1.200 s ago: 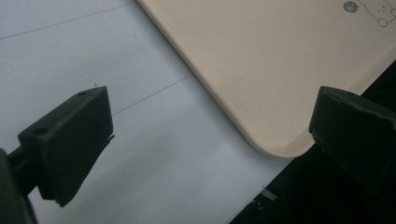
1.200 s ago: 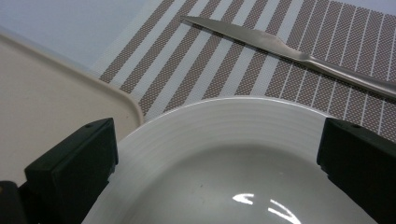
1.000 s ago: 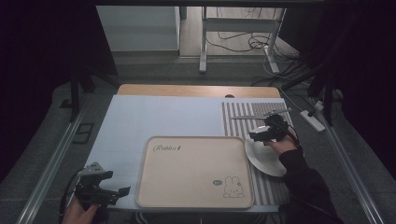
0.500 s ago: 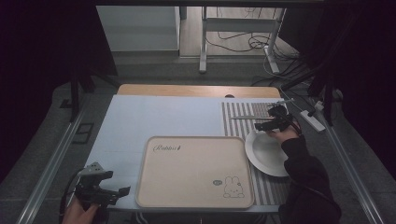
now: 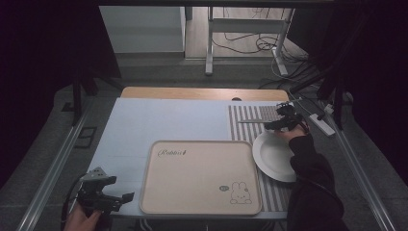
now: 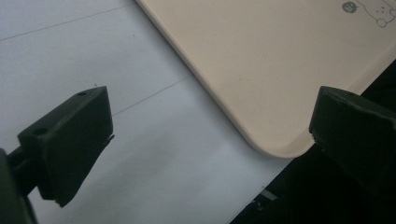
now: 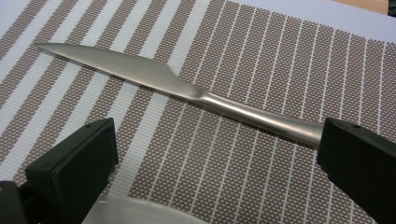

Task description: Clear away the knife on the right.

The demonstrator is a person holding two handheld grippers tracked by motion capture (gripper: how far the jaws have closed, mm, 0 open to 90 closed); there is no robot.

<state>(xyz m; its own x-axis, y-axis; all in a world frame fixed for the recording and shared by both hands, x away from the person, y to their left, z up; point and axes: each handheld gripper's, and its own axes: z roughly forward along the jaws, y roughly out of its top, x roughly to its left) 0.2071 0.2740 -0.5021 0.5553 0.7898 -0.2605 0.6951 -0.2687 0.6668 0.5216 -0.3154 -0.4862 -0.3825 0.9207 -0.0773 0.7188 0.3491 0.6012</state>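
A steel table knife lies flat on the brown-and-white striped placemat, blade toward the left in the right gripper view. My right gripper stands open just short of it, its jaws wide apart, one jaw close to the handle's end. In the high view that knife lies at the far right, with the right gripper beside its handle, above the white plate. My left gripper is open at the table's near left corner, over the beige tray's corner.
The beige tray with a rabbit print fills the near middle of the pale blue table top. The plate's rim shows just under the right gripper. Beyond the table's front edge it is dark.
My right gripper has moved away from the plate toward the far right, up to the knife's handle. The left gripper has stayed put.
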